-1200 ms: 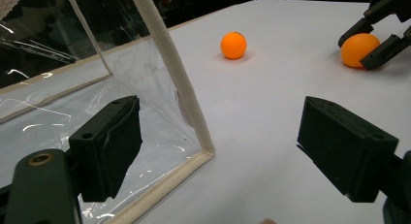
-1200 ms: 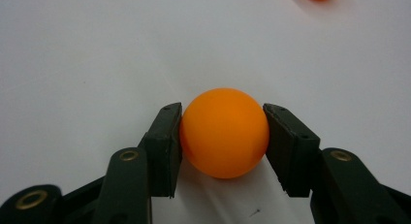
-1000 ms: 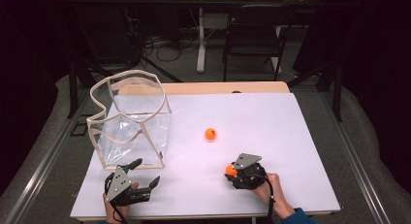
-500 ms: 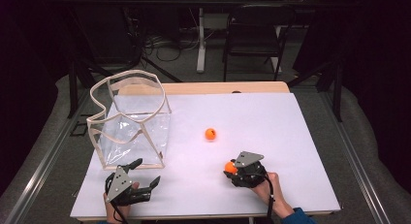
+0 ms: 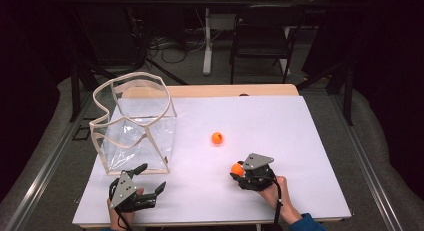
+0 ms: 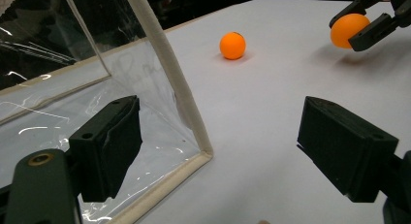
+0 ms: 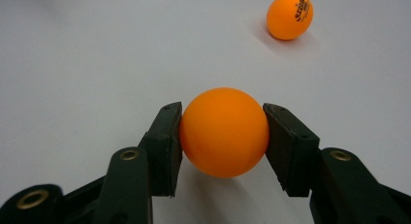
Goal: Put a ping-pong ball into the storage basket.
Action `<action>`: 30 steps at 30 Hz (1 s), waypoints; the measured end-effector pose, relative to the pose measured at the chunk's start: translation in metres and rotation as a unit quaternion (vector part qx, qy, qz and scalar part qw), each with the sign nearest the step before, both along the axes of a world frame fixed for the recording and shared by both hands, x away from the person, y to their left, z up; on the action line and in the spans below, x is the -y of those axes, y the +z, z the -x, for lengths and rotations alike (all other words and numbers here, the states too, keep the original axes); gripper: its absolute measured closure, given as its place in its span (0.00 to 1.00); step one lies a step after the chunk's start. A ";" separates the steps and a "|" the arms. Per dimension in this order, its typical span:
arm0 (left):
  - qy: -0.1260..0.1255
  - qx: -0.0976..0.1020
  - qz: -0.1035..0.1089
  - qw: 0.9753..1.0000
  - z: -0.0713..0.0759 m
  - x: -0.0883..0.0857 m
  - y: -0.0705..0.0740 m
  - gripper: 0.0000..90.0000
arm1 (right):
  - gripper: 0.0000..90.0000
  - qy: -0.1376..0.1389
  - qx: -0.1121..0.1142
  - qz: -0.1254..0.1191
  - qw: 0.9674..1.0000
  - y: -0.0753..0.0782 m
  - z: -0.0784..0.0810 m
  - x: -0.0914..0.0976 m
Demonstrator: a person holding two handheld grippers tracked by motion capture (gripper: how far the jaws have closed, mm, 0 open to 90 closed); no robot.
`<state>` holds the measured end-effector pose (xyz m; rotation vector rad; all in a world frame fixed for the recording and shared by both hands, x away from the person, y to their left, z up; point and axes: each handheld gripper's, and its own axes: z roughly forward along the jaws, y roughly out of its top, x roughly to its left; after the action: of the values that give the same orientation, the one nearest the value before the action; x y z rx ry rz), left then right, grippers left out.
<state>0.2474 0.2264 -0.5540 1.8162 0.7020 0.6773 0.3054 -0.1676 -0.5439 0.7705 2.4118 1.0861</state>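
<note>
My right gripper (image 5: 239, 170) is shut on an orange ball (image 7: 224, 132), both pads pressed against its sides just over the white table (image 5: 280, 126). The held ball (image 6: 349, 30) also appears far off in the left gripper view, a little above the surface. A second orange ball (image 5: 217, 138) lies loose mid-table, beyond the held one (image 7: 290, 15). My left gripper (image 5: 150, 183) rests open at the table's front left, jaws wide apart with nothing between them, right beside the near corner of a clear bag (image 5: 134, 126) with a cream-trimmed rim.
The clear bag (image 6: 145, 88) stands open at the left of the table, its trimmed edge close in front of my left jaws. Chairs and cables stand on the floor beyond the table's far edge.
</note>
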 end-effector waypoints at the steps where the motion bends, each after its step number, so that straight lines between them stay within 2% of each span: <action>1: 0.000 -0.001 0.000 1.000 0.000 0.000 0.000 0.18 | 0.57 -0.001 -0.001 -0.002 1.000 0.000 -0.001 0.000; 10: 0.001 0.000 -0.001 1.000 0.000 0.000 0.000 0.18 | 0.57 -0.003 0.006 -0.011 1.000 0.002 -0.004 -0.004; 11: 0.001 -0.001 0.001 1.000 0.000 0.001 0.000 0.18 | 0.57 -0.004 0.012 -0.020 1.000 0.003 -0.005 -0.005; 30: 0.001 -0.001 0.000 1.000 0.000 0.001 0.000 0.18 | 0.57 0.003 0.025 -0.036 0.999 0.005 -0.013 -0.020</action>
<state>0.2472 0.2255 -0.5544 1.8165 0.7049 0.6755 0.3188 -0.1480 -0.5391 0.7493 2.3467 1.1857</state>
